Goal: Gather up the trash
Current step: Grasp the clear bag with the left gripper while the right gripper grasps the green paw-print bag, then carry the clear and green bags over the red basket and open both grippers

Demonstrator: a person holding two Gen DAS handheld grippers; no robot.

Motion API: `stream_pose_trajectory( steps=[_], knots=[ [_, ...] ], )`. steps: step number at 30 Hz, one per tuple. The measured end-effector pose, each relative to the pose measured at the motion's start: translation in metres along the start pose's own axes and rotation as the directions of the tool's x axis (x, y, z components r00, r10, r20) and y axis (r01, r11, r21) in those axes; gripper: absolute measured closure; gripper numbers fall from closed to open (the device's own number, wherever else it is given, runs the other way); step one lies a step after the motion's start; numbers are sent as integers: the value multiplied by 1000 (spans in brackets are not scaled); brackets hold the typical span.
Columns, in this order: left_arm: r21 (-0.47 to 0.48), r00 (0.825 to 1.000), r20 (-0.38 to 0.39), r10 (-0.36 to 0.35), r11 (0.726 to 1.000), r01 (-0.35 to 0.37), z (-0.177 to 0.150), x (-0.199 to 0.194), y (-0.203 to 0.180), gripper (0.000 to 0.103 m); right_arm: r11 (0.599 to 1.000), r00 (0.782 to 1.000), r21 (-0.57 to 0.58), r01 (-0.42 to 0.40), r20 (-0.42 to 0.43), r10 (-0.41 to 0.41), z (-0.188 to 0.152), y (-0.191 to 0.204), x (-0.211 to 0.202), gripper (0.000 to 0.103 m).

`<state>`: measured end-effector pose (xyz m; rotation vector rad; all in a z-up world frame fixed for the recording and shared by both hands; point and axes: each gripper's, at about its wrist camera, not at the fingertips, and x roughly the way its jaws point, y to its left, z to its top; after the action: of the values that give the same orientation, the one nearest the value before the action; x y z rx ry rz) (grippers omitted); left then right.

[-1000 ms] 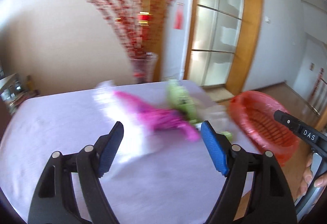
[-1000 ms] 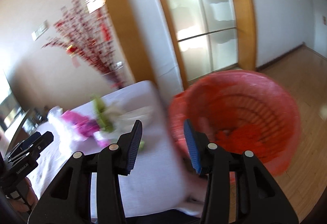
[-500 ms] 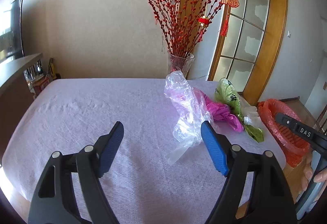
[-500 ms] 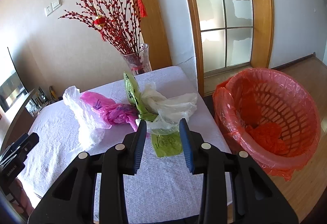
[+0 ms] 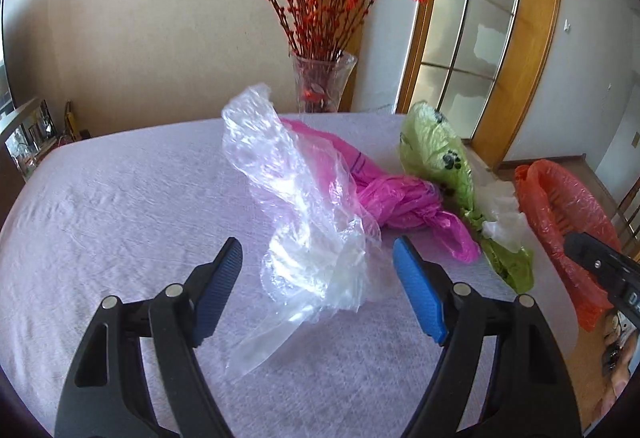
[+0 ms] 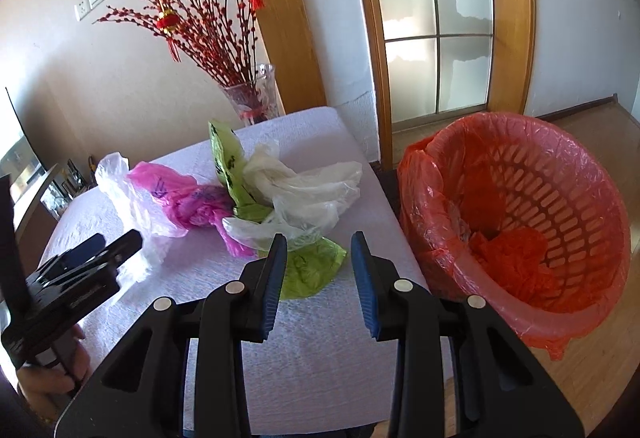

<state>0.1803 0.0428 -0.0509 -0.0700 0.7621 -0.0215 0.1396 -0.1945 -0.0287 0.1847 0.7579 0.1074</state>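
Note:
Several crumpled plastic bags lie on the lilac-covered table (image 5: 100, 198): a clear bag (image 5: 304, 206), a pink bag (image 5: 392, 198), a green bag (image 5: 436, 154) and a white bag (image 5: 502, 214). My left gripper (image 5: 317, 242) hovers over the clear bag's near end; its jaws are closing slightly, and the film lies between them without either pad pressing on it. My right gripper (image 6: 319, 238) is open with a narrow gap and nothing in it, just short of the green bag (image 6: 312, 270) and white bag (image 6: 312, 190). A red-lined basket (image 6: 520, 218) stands off the table's right edge.
A glass vase (image 6: 252, 98) of red branches stands at the table's far edge. A wood-framed glass door and wooden floor lie behind and to the right of the basket. A low cabinet with a screen sits at the far left.
Both views swung from the basket side onto the bags and came closer and lower. The right jaws narrowed. The left gripper now frames the clear bag's near end.

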Motion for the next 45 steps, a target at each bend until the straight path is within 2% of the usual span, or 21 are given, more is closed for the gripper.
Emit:
stream_pose_trajectory(
  steps=[1,3,5,6,12,14,16,24,41,45],
  knots=[
    [-1,1000,-13,4,1000,-4,0,4,0,34,1000,1000,-2,-3,-4,3,1,0,2,69],
    [-15,998,-56,-7,1000,6,0,14,2,60,1000,1000,-6,-12,-9,12,3,0,6,69],
    [-38,998,-64,-21,999,19,-2,17,8,70,1000,1000,-9,-27,-7,27,6,2,9,69],
    [-41,998,-60,-26,999,24,-2,16,10,79,999,999,-10,-36,-5,36,8,4,10,69],
    [-49,998,-30,-51,998,50,-2,2,26,95,996,997,-24,-83,2,83,18,13,17,69],
    [-60,998,-16,-56,997,55,-3,-6,34,96,994,995,-39,-101,6,101,21,20,20,69],
    [-76,998,-4,-55,996,55,-4,-13,41,96,991,993,-55,-121,4,121,25,27,23,80],
    [-135,999,35,-34,990,38,-5,-34,70,96,981,988,-123,-152,-26,150,38,61,48,87],
    [-152,997,64,-39,987,48,-4,-48,79,96,984,995,-158,-83,-72,73,33,76,78,94],
    [-152,996,69,-47,987,58,-4,-50,78,96,982,994,-170,-84,-83,71,30,76,80,101]
  ],
)
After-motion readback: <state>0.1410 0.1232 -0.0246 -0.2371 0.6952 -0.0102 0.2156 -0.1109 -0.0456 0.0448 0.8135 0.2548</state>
